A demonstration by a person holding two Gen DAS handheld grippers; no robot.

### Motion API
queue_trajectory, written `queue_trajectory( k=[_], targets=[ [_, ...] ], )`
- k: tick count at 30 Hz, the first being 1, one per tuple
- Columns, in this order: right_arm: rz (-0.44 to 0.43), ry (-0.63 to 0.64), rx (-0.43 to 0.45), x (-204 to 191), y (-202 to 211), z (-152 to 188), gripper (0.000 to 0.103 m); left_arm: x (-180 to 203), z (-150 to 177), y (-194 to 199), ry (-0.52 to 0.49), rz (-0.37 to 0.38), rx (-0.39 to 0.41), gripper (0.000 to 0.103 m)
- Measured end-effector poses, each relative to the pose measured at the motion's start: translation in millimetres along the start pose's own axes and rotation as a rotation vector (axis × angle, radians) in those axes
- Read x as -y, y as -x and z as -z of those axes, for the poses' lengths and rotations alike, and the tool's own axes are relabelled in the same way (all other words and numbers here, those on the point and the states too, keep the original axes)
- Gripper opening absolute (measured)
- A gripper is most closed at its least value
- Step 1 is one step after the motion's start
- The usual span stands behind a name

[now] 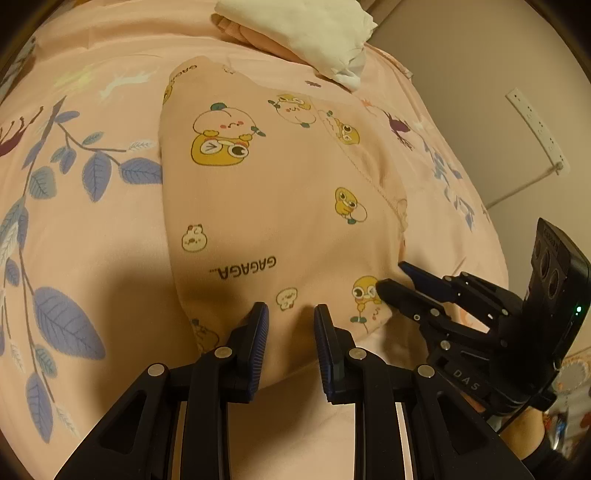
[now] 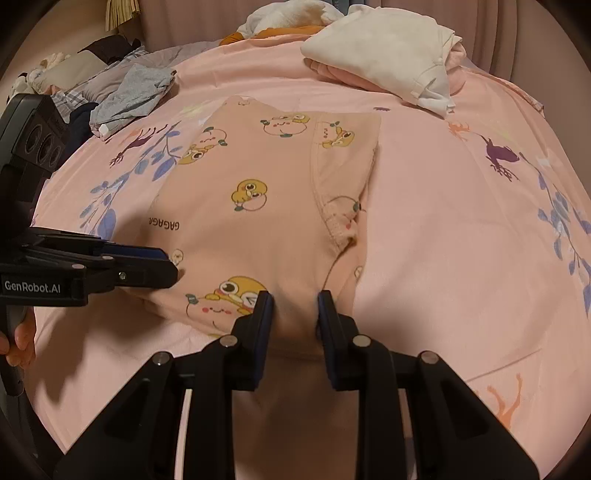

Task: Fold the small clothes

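Observation:
A small peach garment (image 1: pixel 277 203) (image 2: pixel 266 221) printed with yellow cartoon ducks lies flat on the pink bed sheet (image 1: pixel 92 229) (image 2: pixel 461 240), with one side folded inward. My left gripper (image 1: pixel 290 314) (image 2: pixel 173 264) sits at the garment's near hem towards its left corner. Its jaws stand a little apart, and cloth lies in the gap. My right gripper (image 2: pixel 295 306) (image 1: pixel 391 275) straddles the same hem near the right corner, also slightly apart, with creased cloth between the fingers. No pad visibly presses on the fabric.
A folded stack of white and pink clothes (image 1: pixel 303 33) (image 2: pixel 388 51) rests at the far edge of the bed. A grey garment (image 2: pixel 133 96) and a loose pile of clothing (image 2: pixel 74 74) lie at the far left. A wall with a power strip (image 1: pixel 535 125) is on the right.

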State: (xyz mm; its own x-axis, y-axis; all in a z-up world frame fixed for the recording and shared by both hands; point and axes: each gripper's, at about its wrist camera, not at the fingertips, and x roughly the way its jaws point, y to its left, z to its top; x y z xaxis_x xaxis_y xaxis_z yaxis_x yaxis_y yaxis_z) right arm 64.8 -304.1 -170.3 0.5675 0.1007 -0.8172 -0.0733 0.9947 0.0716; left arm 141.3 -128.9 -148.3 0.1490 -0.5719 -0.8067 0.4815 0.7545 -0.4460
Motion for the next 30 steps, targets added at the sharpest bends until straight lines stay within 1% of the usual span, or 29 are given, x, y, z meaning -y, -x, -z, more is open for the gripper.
queue_trajectory(
  k=[12, 16, 18, 19, 20, 21, 23, 25, 30],
  targets=[
    [-0.026, -0.044, 0.004, 8, 12, 14, 0.026, 1, 17, 10, -0.016, 0.011, 0.010, 0.023],
    [-0.045, -0.066, -0.002, 12, 18, 18, 0.032, -2, 25, 20, -0.012, 0.008, 0.006, 0.023],
    [-0.049, -0.077, -0.006, 13, 21, 21, 0.032, -3, 30, 26, -0.016, 0.004, 0.010, 0.023],
    [-0.053, -0.082, -0.004, 13, 23, 22, 0.032, -3, 32, 29, -0.019, 0.000, 0.013, 0.026],
    [-0.057, -0.088, -0.003, 14, 25, 23, 0.034, -3, 34, 32, -0.019, -0.002, 0.017, 0.032],
    [-0.065, -0.100, -0.001, 16, 27, 23, 0.035, -4, 35, 35, -0.016, 0.002, 0.026, 0.036],
    [-0.085, -0.131, 0.007, 19, 31, 24, 0.043, -6, 38, 44, -0.006, -0.002, 0.052, 0.051],
    [-0.121, -0.176, 0.017, 24, 34, 23, 0.049, -10, 37, 51, 0.005, -0.009, 0.079, 0.057],
    [-0.220, -0.298, 0.024, 35, 33, 18, 0.060, -24, 31, 61, 0.070, 0.010, 0.122, 0.057]
  ],
)
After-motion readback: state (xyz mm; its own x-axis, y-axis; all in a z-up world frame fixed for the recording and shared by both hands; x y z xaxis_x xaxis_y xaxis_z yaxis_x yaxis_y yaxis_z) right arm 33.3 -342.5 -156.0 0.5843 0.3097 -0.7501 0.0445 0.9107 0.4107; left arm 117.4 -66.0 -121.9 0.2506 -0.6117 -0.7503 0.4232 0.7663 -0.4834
